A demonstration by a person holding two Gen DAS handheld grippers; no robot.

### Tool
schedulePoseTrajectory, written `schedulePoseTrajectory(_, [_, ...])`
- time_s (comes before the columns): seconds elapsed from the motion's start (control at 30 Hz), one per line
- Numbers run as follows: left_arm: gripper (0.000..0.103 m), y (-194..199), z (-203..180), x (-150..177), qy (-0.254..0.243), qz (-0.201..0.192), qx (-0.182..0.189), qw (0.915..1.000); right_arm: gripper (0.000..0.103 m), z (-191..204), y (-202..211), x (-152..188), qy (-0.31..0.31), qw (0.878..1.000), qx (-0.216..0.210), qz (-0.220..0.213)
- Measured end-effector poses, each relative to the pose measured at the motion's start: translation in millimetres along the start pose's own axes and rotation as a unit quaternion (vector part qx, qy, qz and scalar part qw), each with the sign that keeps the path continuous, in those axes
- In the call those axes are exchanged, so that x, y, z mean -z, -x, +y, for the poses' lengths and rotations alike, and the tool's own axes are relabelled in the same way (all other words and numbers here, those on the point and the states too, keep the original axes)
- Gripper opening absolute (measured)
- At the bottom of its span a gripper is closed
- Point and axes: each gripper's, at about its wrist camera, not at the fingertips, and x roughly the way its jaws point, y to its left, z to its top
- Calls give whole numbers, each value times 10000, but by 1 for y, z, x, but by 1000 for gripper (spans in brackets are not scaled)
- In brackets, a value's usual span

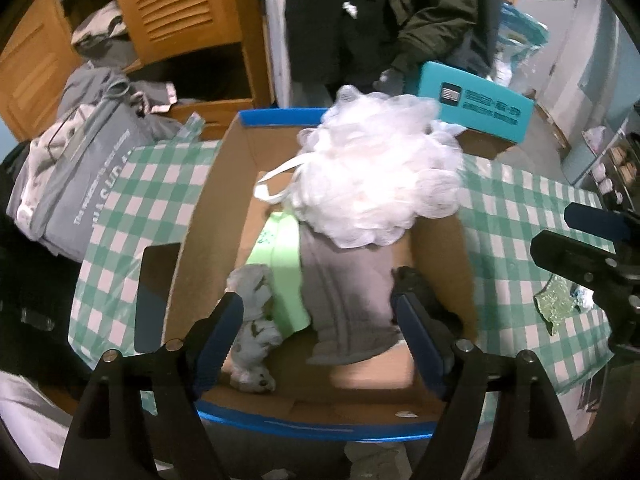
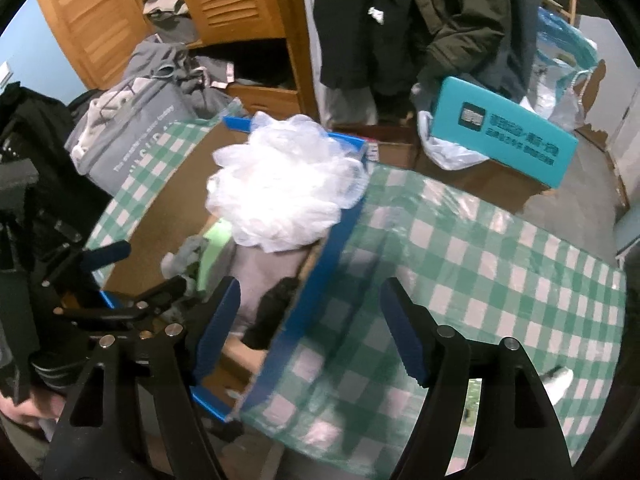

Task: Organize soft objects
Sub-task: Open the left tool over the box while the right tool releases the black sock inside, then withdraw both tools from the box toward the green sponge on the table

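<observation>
Cardboard box [image 1: 192, 240] w/ blue-taped rim sits on a table covered by a green/white check cloth [image 1: 520, 216]. Inside the box: white mesh bath pouf [image 1: 376, 172] piled toward the far right corner, its white loop trailing toward the box's middle; grey cloth [image 1: 348, 296] runs from under the pouf toward the near edge; light green cloth [image 1: 280, 268] lies just left of the grey one, touching it; a crumpled pale grey patterned rag [image 1: 252, 320] sits at the near left part of the box floor. Left gripper [image 1: 318, 316] hangs over the box's near edge, jaws wide, nothing clamped; grey cloth and rag lie below between the fingers, pads not pressing. Right gripper [image 2: 310, 320] straddles the box's right wall, jaws wide too, empty: left finger above the box interior, right finger over the check cloth. A small green glittery scrap [image 1: 556, 300] lies on the cloth nr the table's right edge. Folded grey garments [image 1: 80, 168] are stacked at the table's far left corner. Teal box [image 1: 476, 104] beyond the far edge; wooden louvred cupboard [image 1: 176, 4] behind.
</observation>
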Motion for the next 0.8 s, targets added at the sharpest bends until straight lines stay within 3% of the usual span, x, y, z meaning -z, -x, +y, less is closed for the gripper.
schedulePoseTrajectory(0.8, [81,9,-111,-1,-1031,-21,381,9939,73,-95,35,50,-759,9954,581,-89])
